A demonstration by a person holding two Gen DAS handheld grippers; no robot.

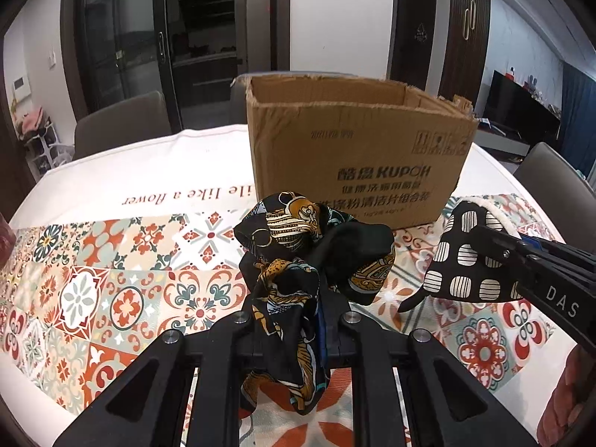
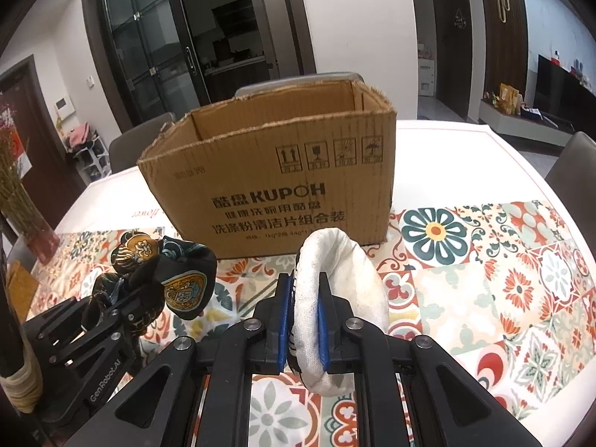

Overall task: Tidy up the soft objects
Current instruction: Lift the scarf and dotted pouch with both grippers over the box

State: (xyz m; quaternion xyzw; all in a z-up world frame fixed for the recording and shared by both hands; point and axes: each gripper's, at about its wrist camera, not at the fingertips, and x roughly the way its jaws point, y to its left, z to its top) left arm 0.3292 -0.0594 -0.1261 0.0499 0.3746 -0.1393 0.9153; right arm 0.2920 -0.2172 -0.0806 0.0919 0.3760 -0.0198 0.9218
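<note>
A black and gold patterned scarf (image 1: pixel 309 260) hangs bunched above the tiled tablecloth, with my left gripper (image 1: pixel 320 320) shut on it. The same scarf (image 2: pixel 167 275) shows at the left of the right wrist view. A black mitt with white barred dots (image 1: pixel 465 260) and a white lining (image 2: pixel 335 287) is pinched by my right gripper (image 2: pixel 304 298), which is shut on it between its blue pads (image 2: pixel 285 305). An open brown cardboard box (image 1: pixel 354 149) stands behind both items; its inside (image 2: pixel 268 115) is out of sight.
The table (image 1: pixel 130 171) has a white cloth with red lettering and a colourful tile print. Grey chairs (image 1: pixel 123 123) stand around it. A reddish vase (image 2: pixel 37 238) with dried stems sits at the left edge. Dark glass doors and a TV cabinet lie behind.
</note>
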